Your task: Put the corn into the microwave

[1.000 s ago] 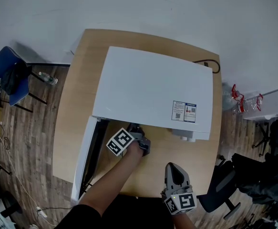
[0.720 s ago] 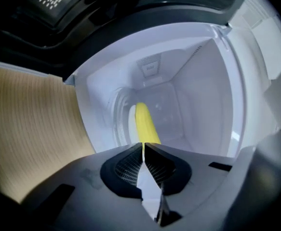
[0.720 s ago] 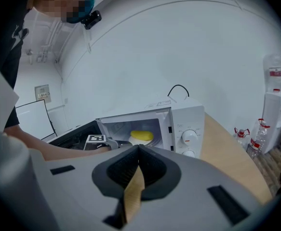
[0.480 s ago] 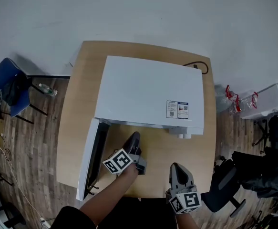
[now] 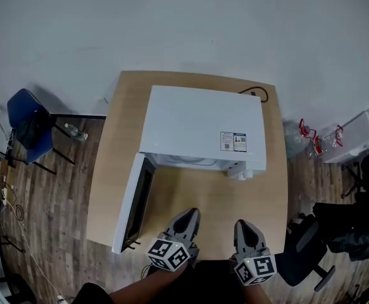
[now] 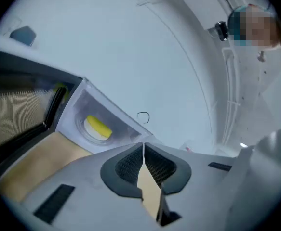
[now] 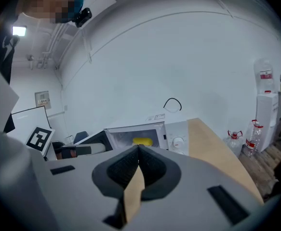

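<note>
The yellow corn (image 6: pixel 98 126) lies on a white plate inside the white microwave (image 5: pixel 203 125), whose door (image 5: pixel 133 201) stands open to the left. The right gripper view also shows the corn (image 7: pixel 142 141) in the lit cavity. My left gripper (image 5: pixel 185 219) is shut and empty, back at the table's near edge, well clear of the microwave's opening. In its own view the left gripper (image 6: pixel 143 146) has its pads pressed together. My right gripper (image 5: pixel 245 228) is beside it, also shut with nothing held, and the right gripper (image 7: pixel 138 149) points toward the microwave front.
The microwave sits on a wooden table (image 5: pixel 235 195) with a black cable (image 5: pixel 254 94) behind it. A blue chair (image 5: pixel 29 125) stands at the left. Water bottles (image 5: pixel 311 135) and a black office chair (image 5: pixel 304 252) are at the right.
My left gripper has drawn back from the microwave's opening to the table's near edge, empty, rolling as it went. The right gripper shifted slightly. The head view pulled back.
</note>
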`<state>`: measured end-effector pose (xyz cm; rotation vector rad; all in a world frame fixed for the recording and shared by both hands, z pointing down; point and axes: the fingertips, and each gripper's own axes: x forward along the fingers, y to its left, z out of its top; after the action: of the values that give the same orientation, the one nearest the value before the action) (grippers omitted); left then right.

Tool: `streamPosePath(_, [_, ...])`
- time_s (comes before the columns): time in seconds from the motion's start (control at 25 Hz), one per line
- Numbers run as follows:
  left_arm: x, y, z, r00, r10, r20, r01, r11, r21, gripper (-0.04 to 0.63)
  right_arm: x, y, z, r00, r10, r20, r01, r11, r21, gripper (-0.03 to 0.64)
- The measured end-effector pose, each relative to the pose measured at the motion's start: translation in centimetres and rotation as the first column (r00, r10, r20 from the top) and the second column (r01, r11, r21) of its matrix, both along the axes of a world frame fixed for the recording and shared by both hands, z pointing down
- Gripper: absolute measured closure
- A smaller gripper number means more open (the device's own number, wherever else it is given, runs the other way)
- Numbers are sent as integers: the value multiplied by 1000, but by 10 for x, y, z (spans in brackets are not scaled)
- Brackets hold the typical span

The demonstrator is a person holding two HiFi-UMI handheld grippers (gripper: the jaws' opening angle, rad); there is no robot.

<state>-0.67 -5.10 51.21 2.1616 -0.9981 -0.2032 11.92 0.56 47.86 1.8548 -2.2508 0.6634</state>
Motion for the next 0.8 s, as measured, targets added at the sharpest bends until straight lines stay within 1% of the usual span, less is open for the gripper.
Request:
streamPosePath(0.08, [3, 16, -25, 997, 0, 72, -8, 994, 106, 574, -6, 9, -8, 999, -34, 12, 34, 999, 22, 557])
streamPosePath(0.16, [7, 34, -46, 992, -18, 125, -5, 983, 184, 574, -13, 22, -15, 997, -79, 20, 78, 996, 44, 557])
streamPosePath(0.32, [19, 81, -78, 980, -46, 195, -10, 960, 281, 574, -21, 54, -37, 989, -149, 1, 148, 985, 94, 557])
streamPosePath(0.44, [32, 116, -95, 968, -72, 239, -16, 938, 346, 574, -16, 77, -48, 986, -165, -22, 167, 978, 124, 557])
streamPosePath(0.56, [45, 151, -103, 956, -90, 279, -21, 927, 374, 574, -5, 101, -56, 987, -155, -38, 159, 977, 145, 557])
streamPosePath(0.72, [57, 193, -105, 938, -99, 333, -39, 922, 385, 574, 4, 136, -63, 985, -158, -72, 168, 971, 171, 557])
streamPosePath(0.8, [61, 211, -105, 929, -101, 356, -45, 924, 380, 574, 8, 155, -65, 984, -157, -79, 169, 969, 179, 557])
